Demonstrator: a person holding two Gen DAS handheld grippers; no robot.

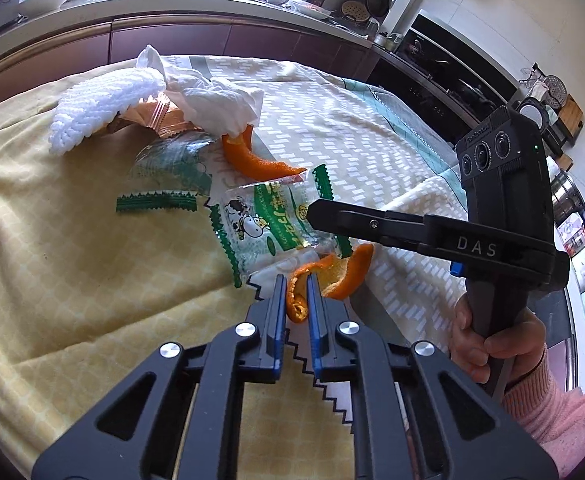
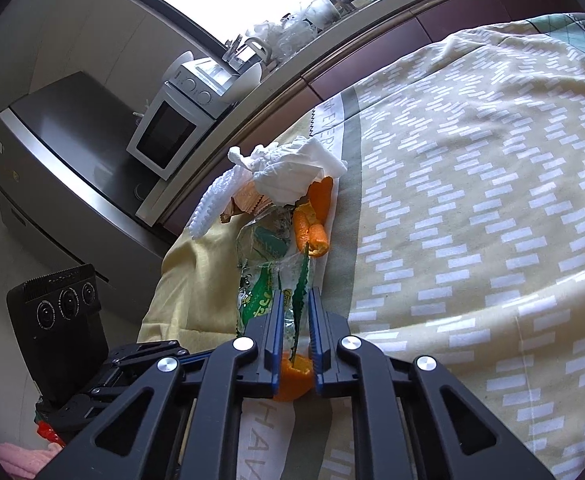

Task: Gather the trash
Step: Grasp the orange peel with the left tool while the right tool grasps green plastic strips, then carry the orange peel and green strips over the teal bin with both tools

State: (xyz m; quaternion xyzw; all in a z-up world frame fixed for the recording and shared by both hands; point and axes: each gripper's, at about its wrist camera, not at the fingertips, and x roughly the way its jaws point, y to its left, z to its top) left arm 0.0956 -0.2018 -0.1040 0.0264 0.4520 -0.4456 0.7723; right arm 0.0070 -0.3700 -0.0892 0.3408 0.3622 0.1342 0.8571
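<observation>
A pile of trash lies on a yellow patterned tablecloth [image 1: 72,260]. My left gripper [image 1: 296,282] is shut on a curled orange peel [image 1: 297,306] at the near end of the pile. Just beyond it lies a clear wrapper with a cow print and green edges [image 1: 260,220]. My right gripper [image 1: 316,214] comes in from the right, shut on that wrapper's right edge. In the right wrist view the cow wrapper [image 2: 292,320] runs between the narrow fingers of the right gripper [image 2: 296,296], with orange peel [image 2: 292,380] under them. Farther off are a second orange peel [image 1: 248,160] and a crumpled white tissue [image 1: 216,100].
A white knitted cloth [image 1: 100,108], a copper wrapper [image 1: 160,116], another clear wrapper [image 1: 172,164] and a torn green strip [image 1: 156,202] lie at the pile's far side. A kitchen counter [image 1: 172,4] runs behind the table, with a microwave [image 2: 168,136]. A hand in a pink sleeve [image 1: 488,344] holds the right gripper.
</observation>
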